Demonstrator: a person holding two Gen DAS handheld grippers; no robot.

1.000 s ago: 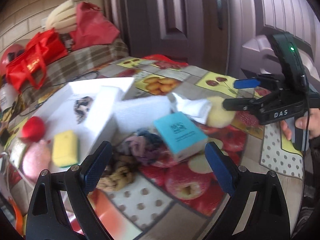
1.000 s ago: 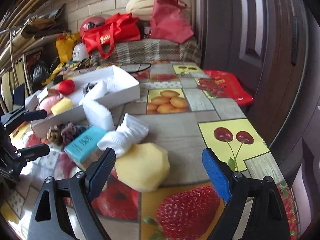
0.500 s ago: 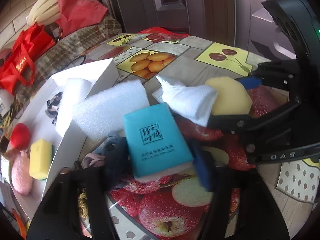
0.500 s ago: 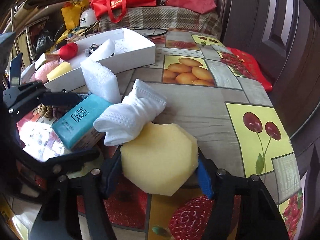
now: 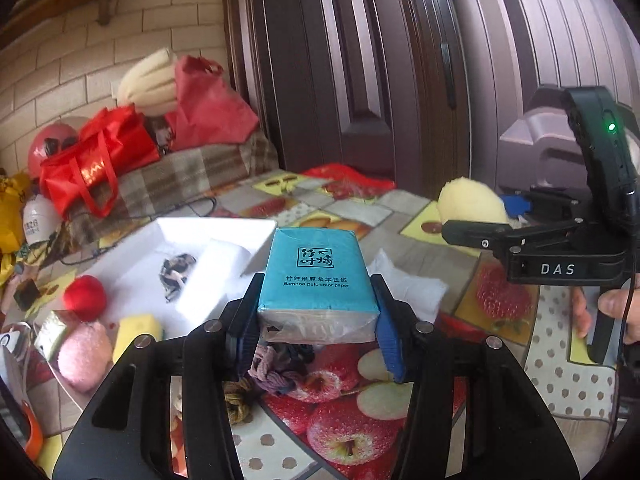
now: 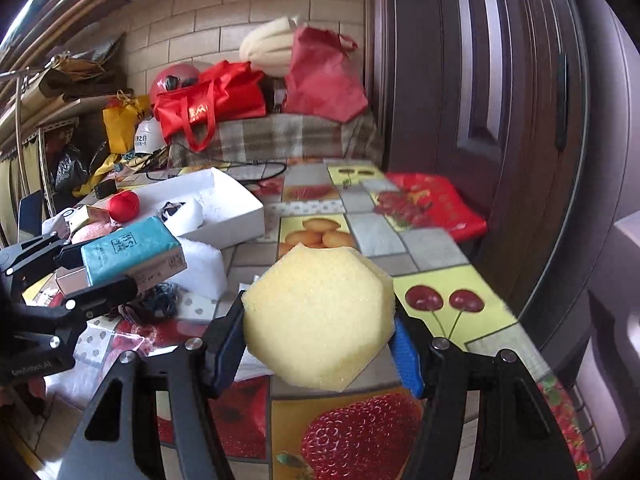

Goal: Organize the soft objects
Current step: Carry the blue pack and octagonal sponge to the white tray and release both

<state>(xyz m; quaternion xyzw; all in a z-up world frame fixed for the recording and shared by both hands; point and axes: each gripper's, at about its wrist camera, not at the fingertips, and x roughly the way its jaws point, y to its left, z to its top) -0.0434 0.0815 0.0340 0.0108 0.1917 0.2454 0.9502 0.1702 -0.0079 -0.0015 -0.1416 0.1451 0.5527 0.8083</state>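
— What step are you on, going from your left side across?

— I'm carrying two soft things at once. My left gripper (image 5: 316, 330) is pinching the blue tissue pack (image 5: 318, 280) between its pads, lifted clear of the fruit-print table (image 5: 400, 412), just right of the white box (image 5: 224, 232) where the red ball (image 5: 85, 297), pink puff (image 5: 85, 350) and small yellow sponge (image 5: 138, 330) are already lying.

— And the right?

— My right gripper (image 6: 316, 350) is squeezing the yellow hexagonal sponge (image 6: 318, 314) by its sides, held above the table, well right of the box (image 6: 240, 208).

— Next move?

— I'm judging both need swinging left over the box, then a gentle release; the pack is tilting nose-up, so I'm planning to level it first.

— Pose?

— Both grippers are pointing forward, roughly level, side by side, the right one's handle showing in my hand (image 5: 618, 312).
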